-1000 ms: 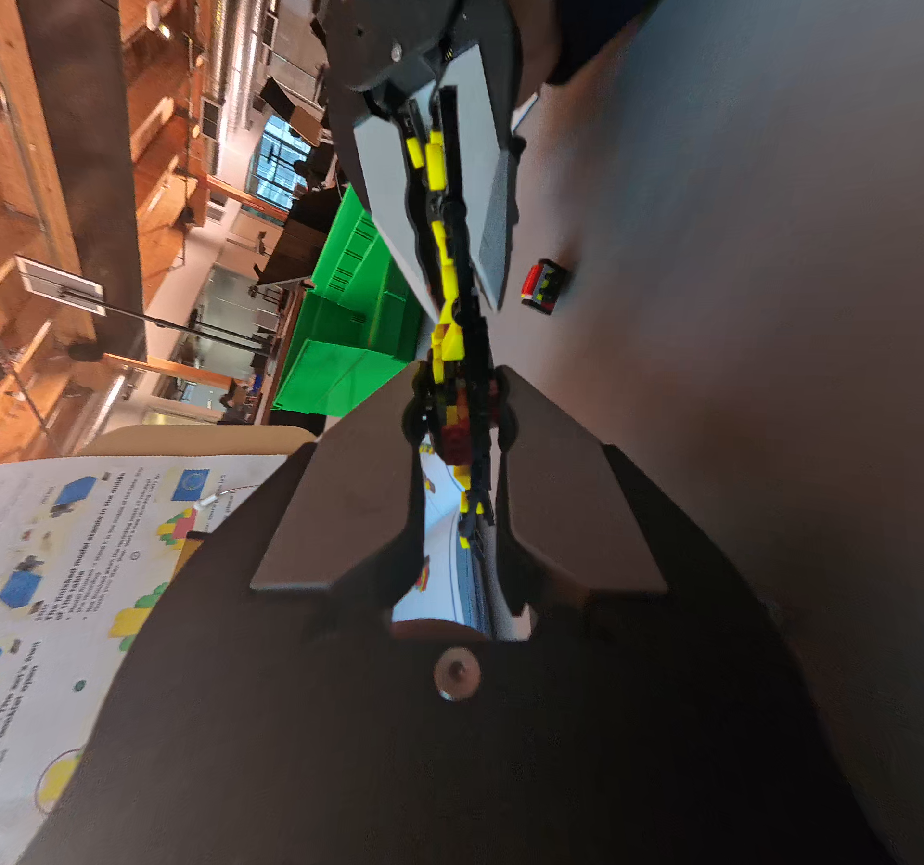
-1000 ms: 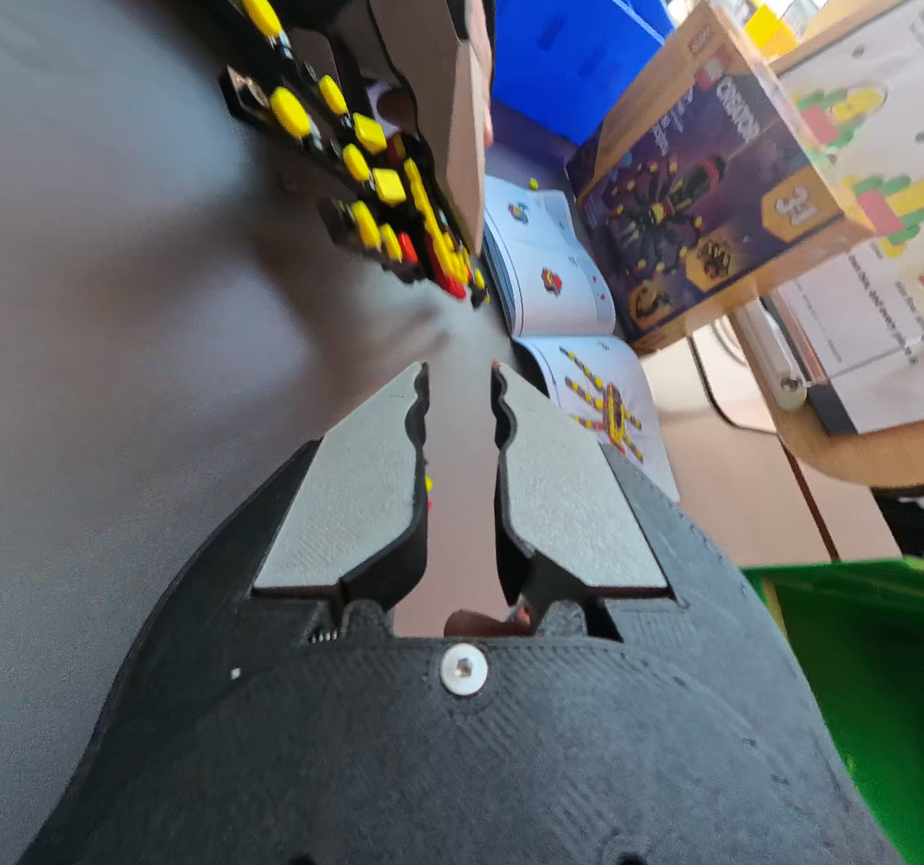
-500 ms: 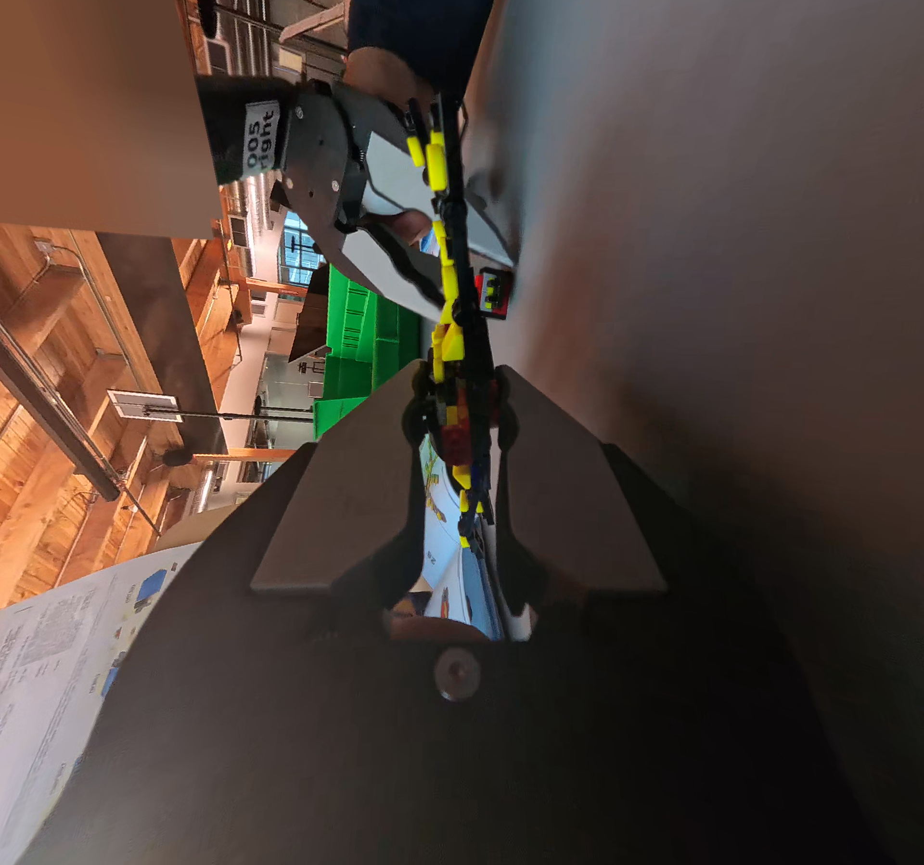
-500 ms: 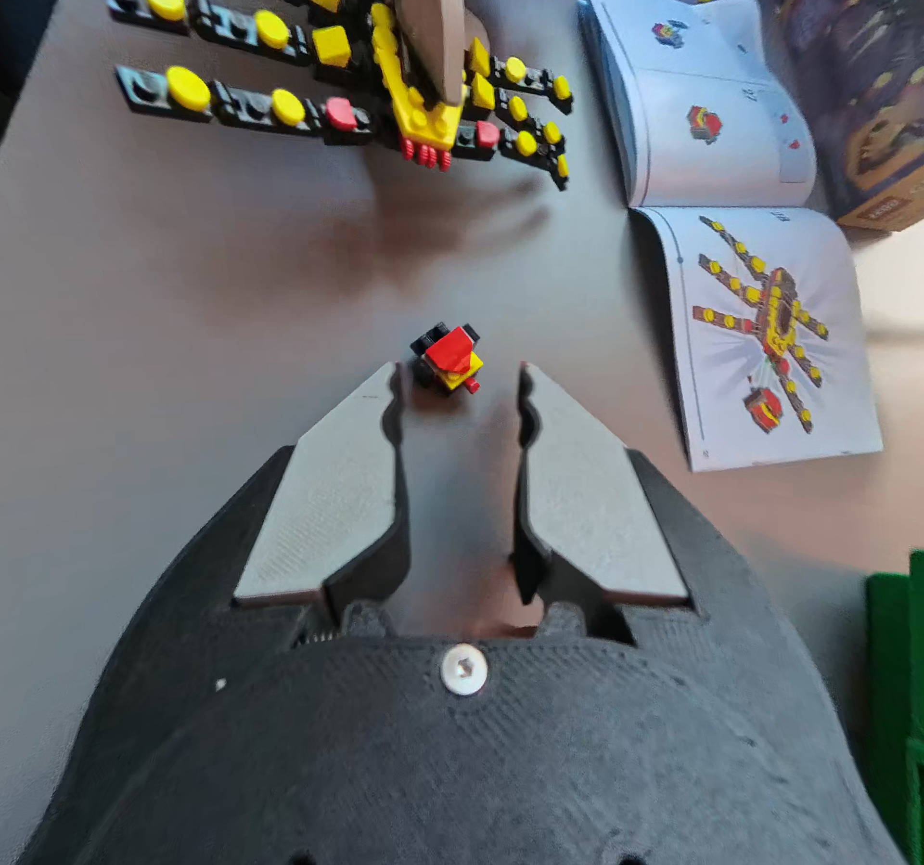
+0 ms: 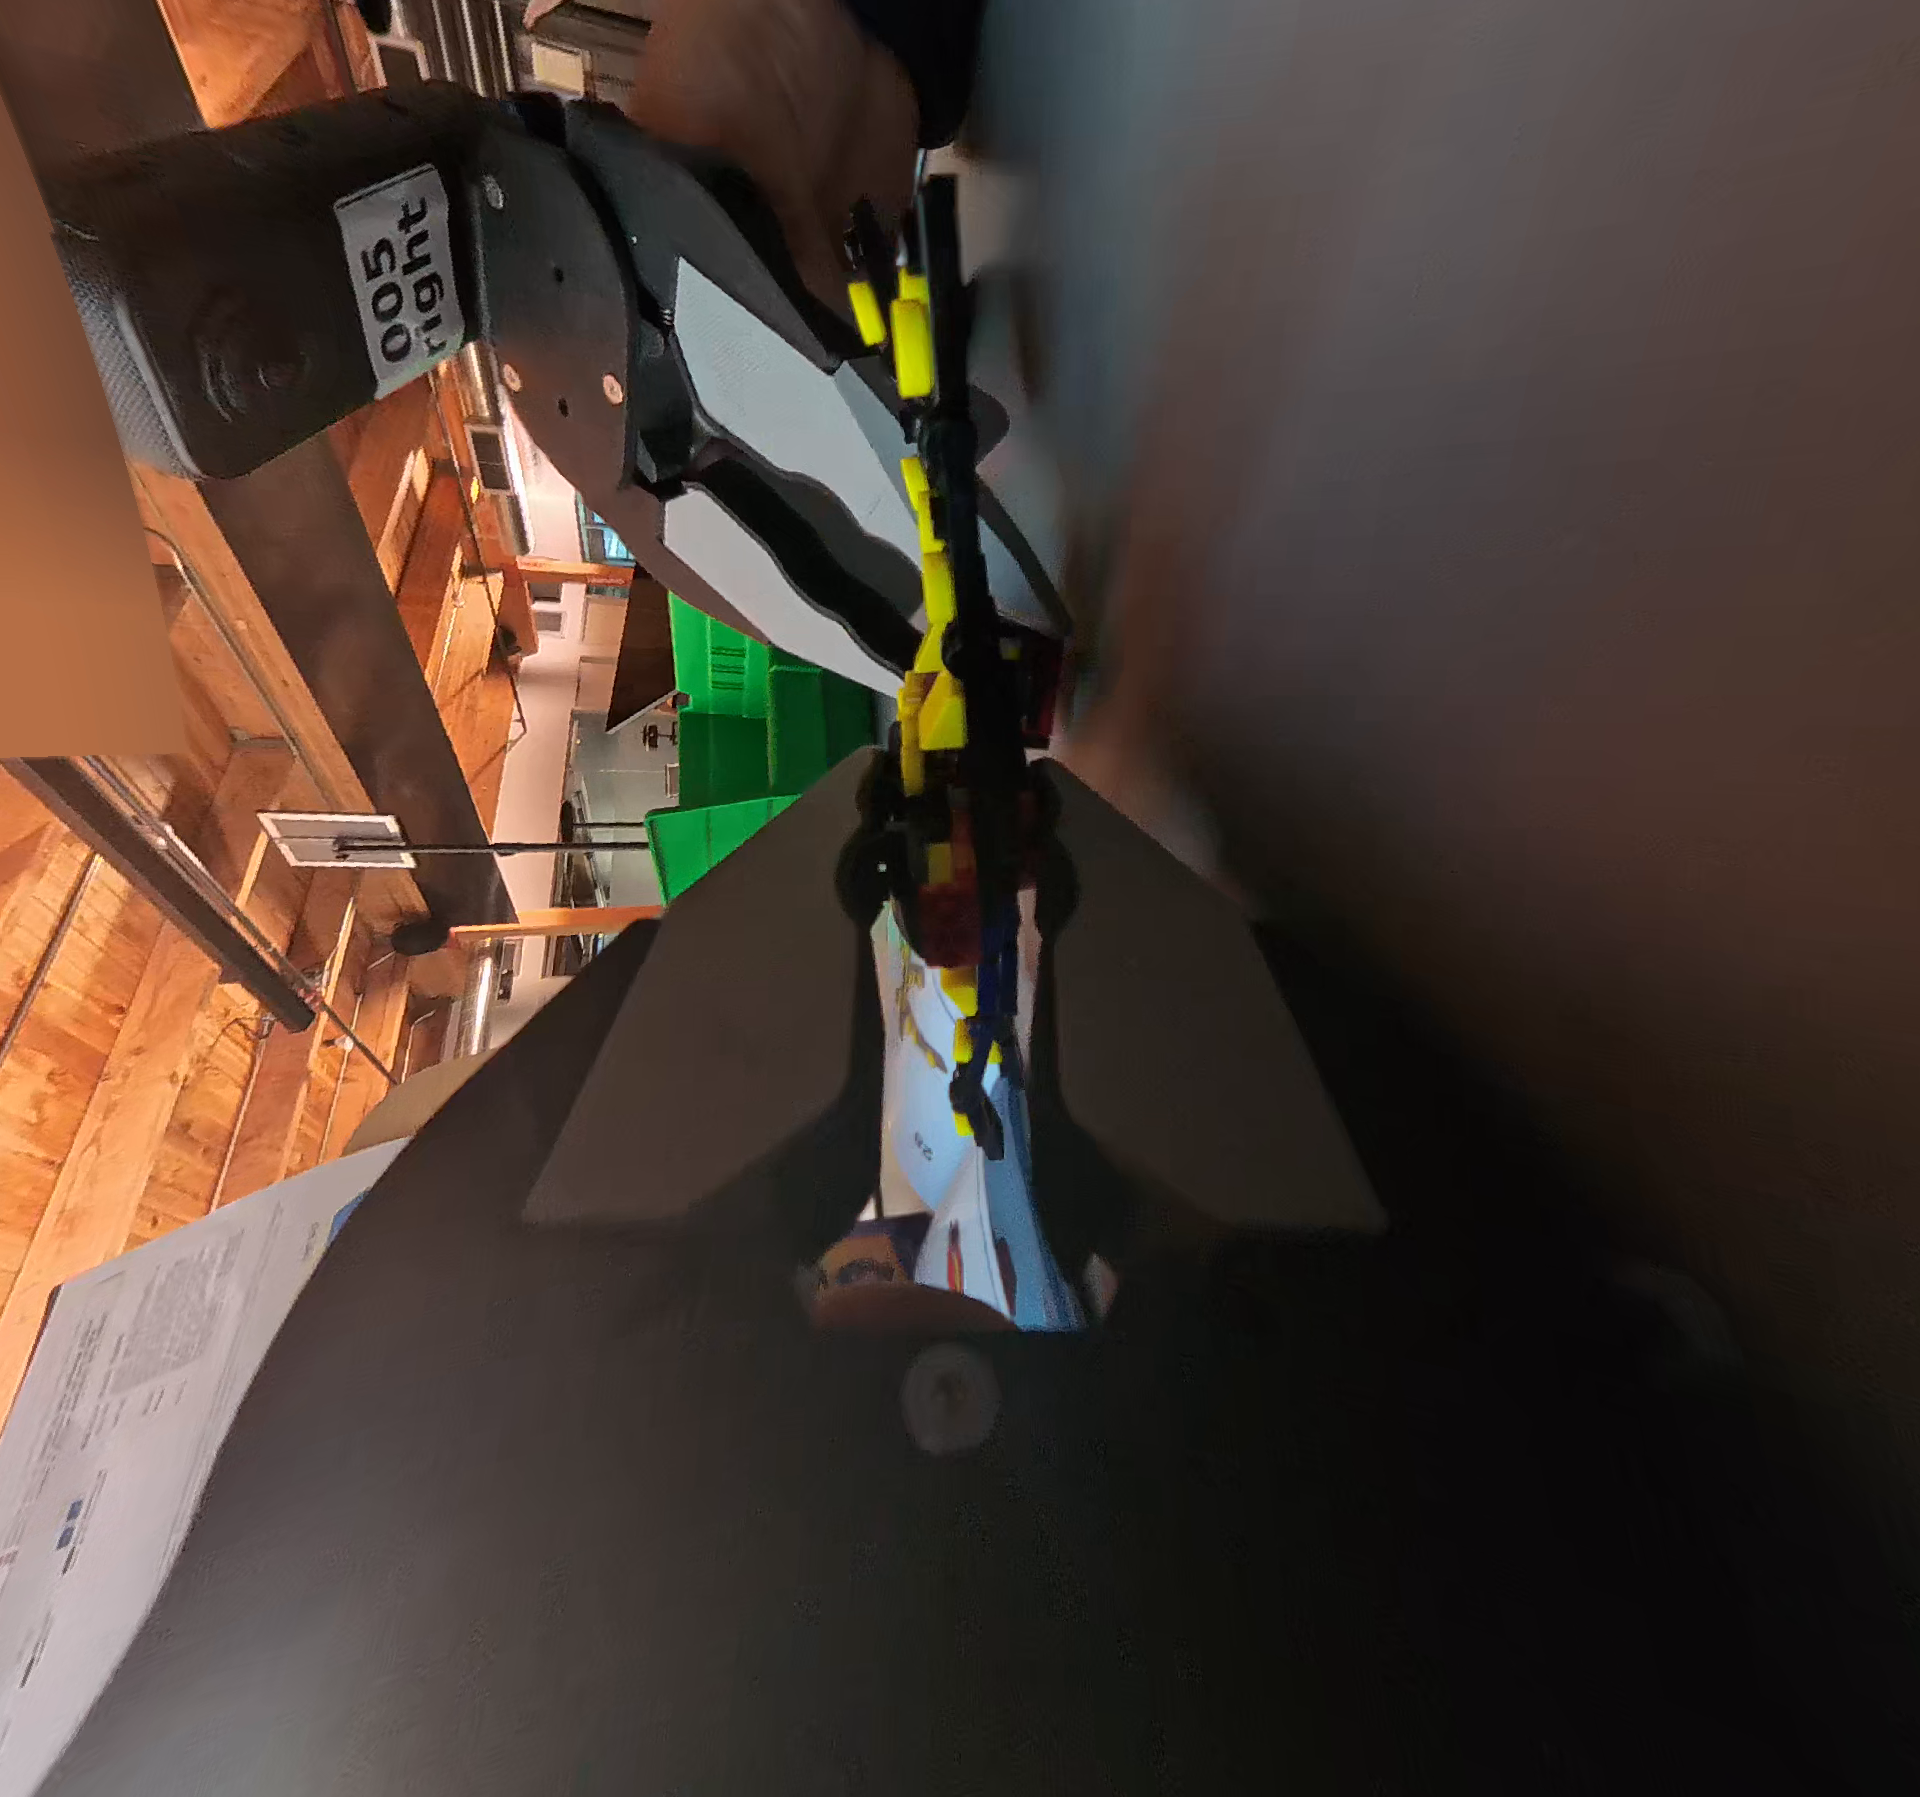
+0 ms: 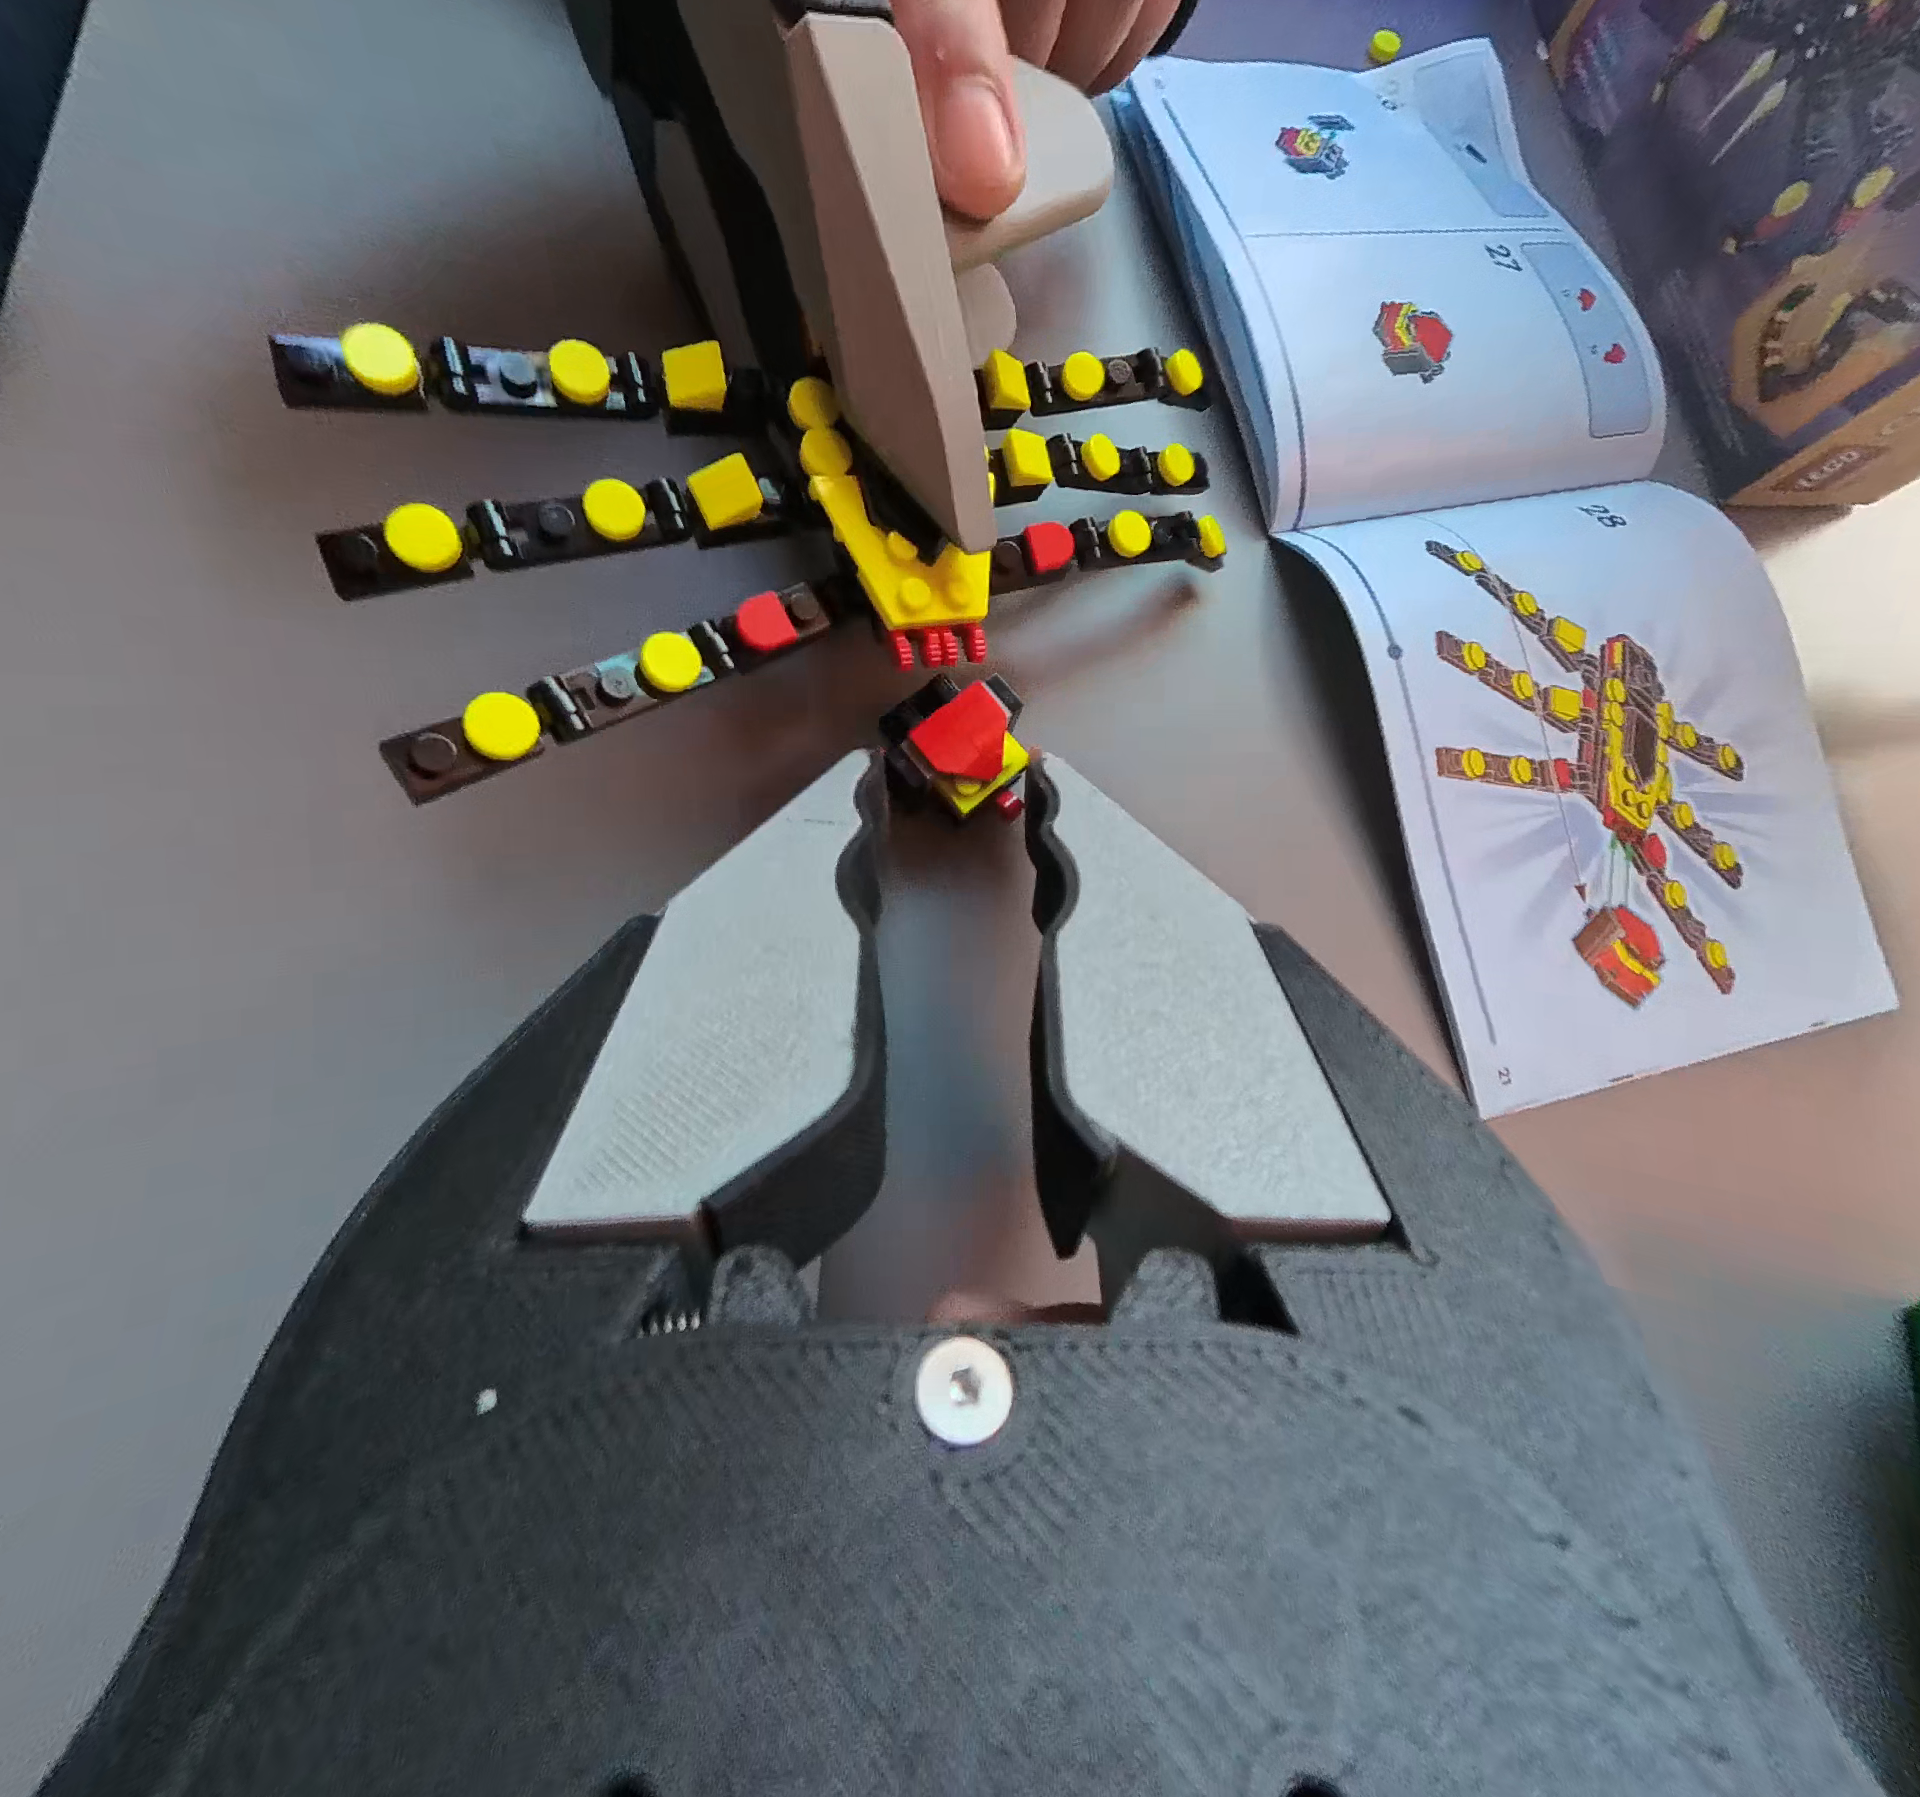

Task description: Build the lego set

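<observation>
The spider model [image 6: 914, 584], a yellow body with black legs dotted yellow and red, lies flat on the grey table [image 6: 260, 968]. My left gripper [image 6: 935, 500] is shut on its body from above; in the left wrist view it [image 5: 951, 843] clamps the spider [image 5: 935, 708] seen edge-on. A small red, yellow and black brick assembly [image 6: 961, 745] sits just in front of the spider's red teeth. My right gripper [image 6: 956, 791] is open, one fingertip on each side of this assembly, low over the table. It also shows in the left wrist view [image 5: 904, 635], behind the spider.
An open instruction booklet [image 6: 1558, 708] lies right of the spider, with the set's box [image 6: 1766, 137] behind it. A loose yellow stud [image 6: 1384, 43] lies by the booklet's far edge. Green bins [image 5: 748, 708] stand beyond the table. A printed sheet [image 5: 156, 1384] lies at the left.
My right gripper left the spider's legs, swung down to the small assembly and narrowed around it. My left gripper kept its grip and set the spider flat on the table.
</observation>
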The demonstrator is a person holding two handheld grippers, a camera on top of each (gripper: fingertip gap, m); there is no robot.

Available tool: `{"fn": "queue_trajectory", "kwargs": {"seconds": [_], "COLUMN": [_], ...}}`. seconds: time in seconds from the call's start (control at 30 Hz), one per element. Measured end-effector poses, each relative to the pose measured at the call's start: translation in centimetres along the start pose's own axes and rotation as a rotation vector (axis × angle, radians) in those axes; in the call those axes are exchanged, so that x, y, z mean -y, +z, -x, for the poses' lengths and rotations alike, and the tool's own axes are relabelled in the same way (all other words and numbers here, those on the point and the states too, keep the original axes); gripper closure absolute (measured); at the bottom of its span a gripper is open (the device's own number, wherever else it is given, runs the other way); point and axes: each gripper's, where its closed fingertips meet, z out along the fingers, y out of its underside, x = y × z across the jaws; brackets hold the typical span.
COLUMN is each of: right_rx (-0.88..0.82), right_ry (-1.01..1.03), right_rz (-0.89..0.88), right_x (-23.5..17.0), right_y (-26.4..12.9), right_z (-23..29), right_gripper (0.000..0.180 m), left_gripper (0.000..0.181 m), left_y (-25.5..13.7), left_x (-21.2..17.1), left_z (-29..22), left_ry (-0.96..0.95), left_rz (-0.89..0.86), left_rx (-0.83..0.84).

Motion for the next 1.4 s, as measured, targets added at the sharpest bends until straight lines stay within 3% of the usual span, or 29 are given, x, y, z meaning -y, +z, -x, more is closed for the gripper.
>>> {"fn": "queue_trajectory", "kwargs": {"seconds": [0.03,0.2,0.4,0.5,0.67,0.77,0.87,0.97,1.13,1.23,1.4], "right_rx": [0.013,-0.003,-0.012,0.007,0.013,0.111,0.212,0.169,-0.09,-0.082,-0.112], "right_ry": [0.027,0.131,0.117,0.143,-0.12,-0.169,-0.089,0.064,0.177,0.277,0.293], "right_rz": [-0.017,-0.042,0.03,0.057,0.066,0.082,0.147,0.165,0.07,0.047,0.032], "right_x": [0.3,0.5,-0.4,-0.9,-0.9,-0.7,-1.0,-1.5,-1.8,-1.2,-0.3], "right_y": [-0.1,-0.2,0.4,-0.2,-0.8,-0.1,-0.2,-1.3,-1.9,-1.0,0.2], "right_z": [0.0,-0.9,-0.7,-0.6,-1.1,-0.8,0.7,2.2,1.7,1.8,1.3], "right_gripper": [0.156,0.156,0.156,0.147,0.133,0.139,0.147,0.153,0.138,0.129,0.135], "left_gripper": [0.159,0.159,0.16,0.16,0.16,0.16,0.16,0.16,0.16,0.159,0.161], "left_y": [0.0,-0.1,-0.6,-0.8,-0.9,-1.0,-1.3,-1.6,-1.5,-1.4,-1.8], "left_x": [-0.2,-0.8,-0.7,-0.9,-0.9,-0.8,-0.9,-0.9,0.1,0.0,-1.1], "left_z": [0.2,-0.4,-0.8,-0.8,-0.8,-0.9,-1.1,-1.1,-1.1,-1.2,-1.1], "left_ry": [-0.002,0.002,0.0,-0.004,-0.016,-0.003,0.012,0.015,0.007,0.028,0.029], "left_rz": [0.013,0.038,0.015,0.021,0.013,0.005,0.004,-0.007,-0.057,-0.056,-0.052], "left_rx": [0.007,-0.018,-0.046,-0.046,-0.043,-0.041,-0.036,-0.031,-0.034,-0.032,-0.022]}}
